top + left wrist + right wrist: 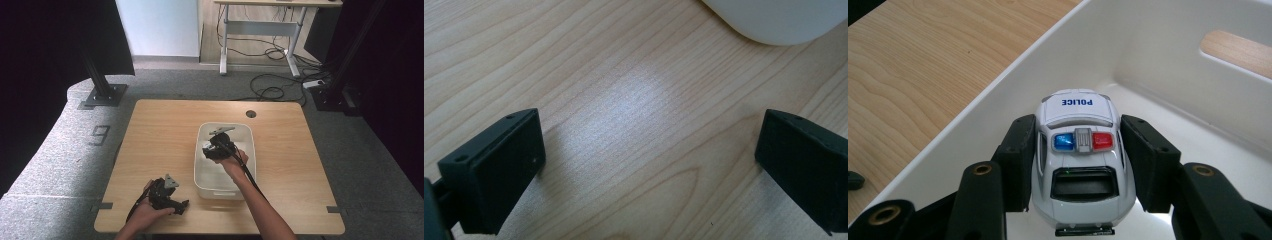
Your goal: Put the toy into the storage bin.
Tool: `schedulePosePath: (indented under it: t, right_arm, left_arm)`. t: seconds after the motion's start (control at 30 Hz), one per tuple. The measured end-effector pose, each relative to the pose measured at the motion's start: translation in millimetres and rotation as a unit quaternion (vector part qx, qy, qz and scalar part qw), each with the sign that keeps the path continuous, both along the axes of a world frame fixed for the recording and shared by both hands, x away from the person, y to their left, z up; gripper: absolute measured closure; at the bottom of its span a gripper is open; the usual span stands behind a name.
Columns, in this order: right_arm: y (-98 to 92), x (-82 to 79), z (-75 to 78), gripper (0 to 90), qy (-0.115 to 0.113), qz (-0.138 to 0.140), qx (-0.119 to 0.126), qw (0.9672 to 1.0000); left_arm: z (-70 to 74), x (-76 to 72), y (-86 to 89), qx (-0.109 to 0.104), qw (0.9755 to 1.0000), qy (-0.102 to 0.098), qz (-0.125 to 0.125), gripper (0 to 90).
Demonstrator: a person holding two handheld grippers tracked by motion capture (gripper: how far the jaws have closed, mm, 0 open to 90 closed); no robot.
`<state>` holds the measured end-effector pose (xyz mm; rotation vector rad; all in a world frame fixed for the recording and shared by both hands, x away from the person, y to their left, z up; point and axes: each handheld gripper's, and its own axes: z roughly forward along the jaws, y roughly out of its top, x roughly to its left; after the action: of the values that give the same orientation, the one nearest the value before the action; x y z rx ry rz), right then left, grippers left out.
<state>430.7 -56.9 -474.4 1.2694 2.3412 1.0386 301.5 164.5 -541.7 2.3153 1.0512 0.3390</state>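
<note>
Between black jaws, white police car [1080, 165], blue-red lightbar.

Toy police car [1079, 165] inside tub [202, 150], tub on table [165, 130], left claw [184, 205] beside tub

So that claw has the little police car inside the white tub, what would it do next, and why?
Probably lower the toy police car a little further and then open. The right claw has its jaws pressed on both sides of the car, inside the white tub, whose floor shows beyond it. The left claw sits open over bare table, so it seems to play no part.
</note>
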Motion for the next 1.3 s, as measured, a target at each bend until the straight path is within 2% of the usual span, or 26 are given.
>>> schedulePosePath:
  t: [0.7,0.9,1.03,1.3]
  right_arm:
    - [4.2,10.9,-9.9,50.0,0.015,-0.011,-0.018,0.9997]
    - [6.6,16.0,-18.7,50.0,0.033,-0.014,-0.029,0.9989]
    - [6.3,20.8,-24.8,50.0,0.057,-0.024,-0.029,0.9977]
    - [9.2,25.4,-32.4,50.0,0.065,-0.027,-0.042,0.9966]
  left_arm:
    - [0.0,0.1,-0.2,0.000,1.0000,-0.001,-0.001,0.0]
    - [-0.1,0.1,-0.3,0.000,1.0000,-0.001,-0.001,0.0]
    - [-0.1,0.1,-0.3,0.000,1.0000,-0.001,-0.001,0.0]
    - [-0.2,0.0,-0.5,0.000,1.0000,-0.001,-0.001,0.0]
